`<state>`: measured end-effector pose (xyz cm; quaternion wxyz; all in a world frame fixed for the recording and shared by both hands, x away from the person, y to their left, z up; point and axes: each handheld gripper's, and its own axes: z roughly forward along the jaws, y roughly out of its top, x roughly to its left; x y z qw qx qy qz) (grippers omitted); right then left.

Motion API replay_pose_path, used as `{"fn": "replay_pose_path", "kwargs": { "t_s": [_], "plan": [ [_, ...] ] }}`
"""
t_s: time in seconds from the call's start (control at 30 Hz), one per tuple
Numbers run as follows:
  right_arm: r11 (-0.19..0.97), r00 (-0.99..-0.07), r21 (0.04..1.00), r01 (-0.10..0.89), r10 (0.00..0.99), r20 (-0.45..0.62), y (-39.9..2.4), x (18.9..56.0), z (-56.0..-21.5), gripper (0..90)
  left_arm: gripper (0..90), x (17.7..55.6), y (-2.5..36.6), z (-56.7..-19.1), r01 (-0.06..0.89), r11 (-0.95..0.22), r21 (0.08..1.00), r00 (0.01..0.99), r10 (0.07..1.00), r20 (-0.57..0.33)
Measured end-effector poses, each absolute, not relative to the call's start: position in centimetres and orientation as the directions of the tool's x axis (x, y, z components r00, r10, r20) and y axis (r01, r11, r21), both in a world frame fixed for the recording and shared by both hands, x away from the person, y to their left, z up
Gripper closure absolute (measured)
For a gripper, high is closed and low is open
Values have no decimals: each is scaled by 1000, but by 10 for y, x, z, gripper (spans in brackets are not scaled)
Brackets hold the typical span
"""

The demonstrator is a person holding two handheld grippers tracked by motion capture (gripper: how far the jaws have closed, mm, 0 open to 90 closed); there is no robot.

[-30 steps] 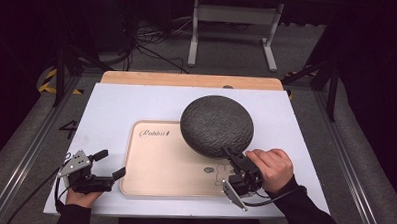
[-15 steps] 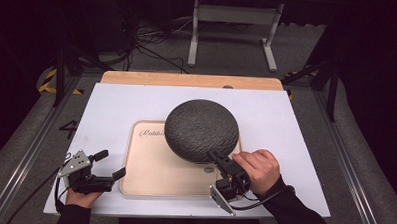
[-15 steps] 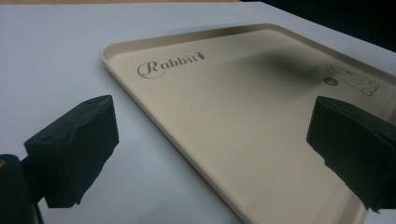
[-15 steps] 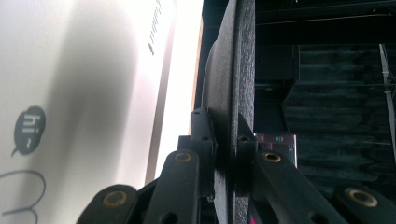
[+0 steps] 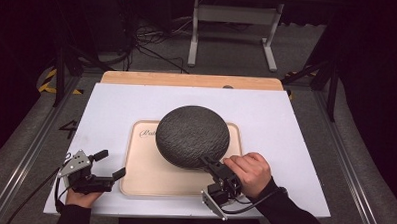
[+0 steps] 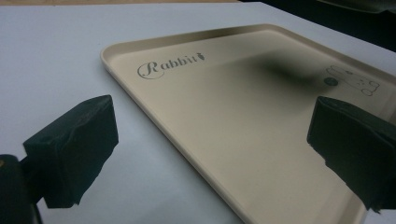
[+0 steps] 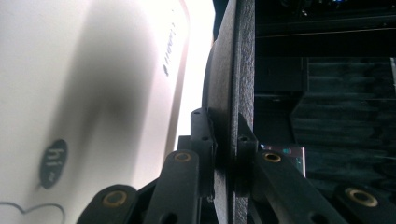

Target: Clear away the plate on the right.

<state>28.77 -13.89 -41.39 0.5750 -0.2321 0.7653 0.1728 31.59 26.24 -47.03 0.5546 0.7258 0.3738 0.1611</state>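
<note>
Your right hand-held gripper (image 5: 208, 166) grips the dark plate (image 5: 192, 136) over the beige tray (image 5: 144, 175); your left hand-held gripper (image 5: 112, 165) rests released on the white surface (image 5: 286, 125), dark room beyond.

High view overhead, looking forward-down; both gripper views close, sharing beige tray (image 5: 144, 177).

The dark round plate (image 5: 192, 135) is hanging over the middle of the beige tray (image 5: 144, 176), blocking passage across the tray's centre and its two o'clock corner. The right gripper (image 5: 208, 164), clamping the plate's rim at five o'clock, is closing off that side. The tray's seven o'clock quarter is lying bare, and the left gripper (image 5: 110, 164), jaws spread just beside that edge, is facing open room. White table (image 5: 111, 104) at ten o'clock is staying free.
</note>
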Motion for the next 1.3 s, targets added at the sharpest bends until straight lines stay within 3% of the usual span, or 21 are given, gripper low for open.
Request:
{"fn": "replay_pose_path", "kwargs": {
  "t_s": [1.3],
  "plan": [
    [828,-406,80,-555,-186,-895,-126,296,-447,836,27,316,261,-470,371,-113,922,672,718,-183]
  ]
}}
